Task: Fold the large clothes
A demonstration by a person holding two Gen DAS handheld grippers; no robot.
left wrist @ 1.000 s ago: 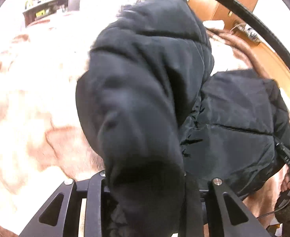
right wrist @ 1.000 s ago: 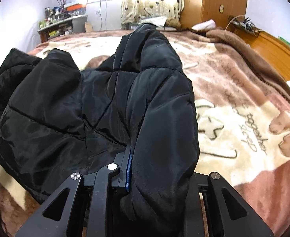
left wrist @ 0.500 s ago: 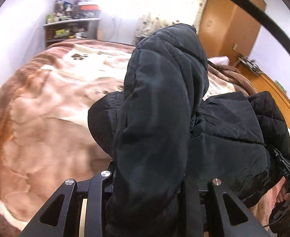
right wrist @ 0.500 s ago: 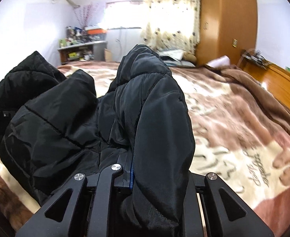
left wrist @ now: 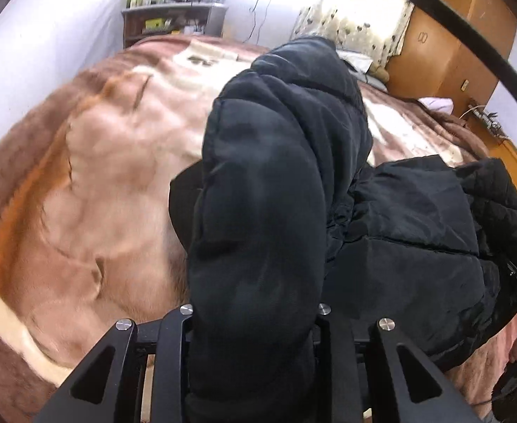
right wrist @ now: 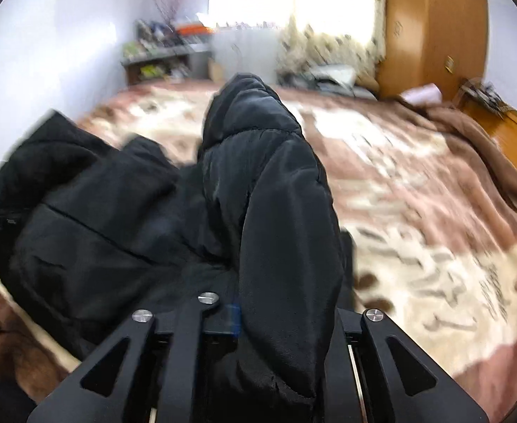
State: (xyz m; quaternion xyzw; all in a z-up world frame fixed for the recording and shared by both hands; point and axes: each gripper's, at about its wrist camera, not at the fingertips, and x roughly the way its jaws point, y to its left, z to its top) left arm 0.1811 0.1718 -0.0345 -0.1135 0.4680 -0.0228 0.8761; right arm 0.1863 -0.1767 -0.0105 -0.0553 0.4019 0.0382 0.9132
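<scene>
Black quilted puffer jacket [left wrist: 417, 232]: slung over patterned brown fleece blanket [left wrist: 93, 183], long axis running fingers to fingers. Left gripper [left wrist: 255, 335] clamps one padded fold; right gripper [right wrist: 276, 320], jaws easing apart, has another between them.

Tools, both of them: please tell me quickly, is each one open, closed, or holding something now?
Left tool: closed on a fold of the black padded jacket.
Right tool: jaws opening, jacket fold still between them.

Jacket [left wrist: 258, 211]: black quilted padded cloth, faint sheen, bunched between the matt black fingers [right wrist: 188, 352]. Silver metal screw heads [right wrist: 207, 297] on the fingers. Blanket [right wrist: 417, 211] beyond the fingers: plush fleece. Wardrobe [right wrist: 431, 28]: smooth wood.
</scene>
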